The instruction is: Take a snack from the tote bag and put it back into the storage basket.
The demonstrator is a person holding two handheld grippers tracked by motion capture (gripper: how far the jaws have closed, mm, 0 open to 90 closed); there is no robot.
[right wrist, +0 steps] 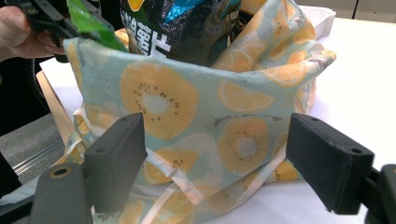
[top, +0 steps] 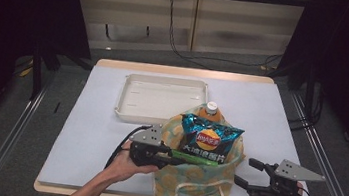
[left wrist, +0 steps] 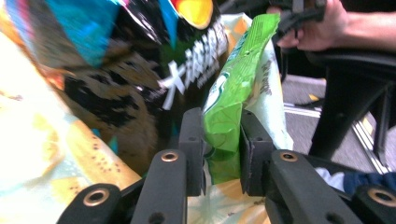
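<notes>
A fabric bag [top: 192, 186] printed with kiwi and lemon slices stands at the table's front middle. Out of its top stick a dark chips bag [top: 208, 137], an orange bottle [top: 211, 110] with a white cap, and a green packet [top: 195, 158]. My left gripper [top: 170, 158] is at the bag's left rim. In the left gripper view it [left wrist: 222, 126] is shut on the green packet [left wrist: 233, 84], pads pressing both faces, the chips bag [left wrist: 140, 70] beside it. My right gripper [top: 244, 171] is to the right of the bag, open [right wrist: 219, 154], facing the bag's side [right wrist: 187, 102] without touching it.
An empty white tray [top: 125, 94] lies behind the bag on the white-covered table [top: 92, 133]. Beyond the table are dark frame posts, cables on the floor and a wall. The table edge runs just under both hands.
</notes>
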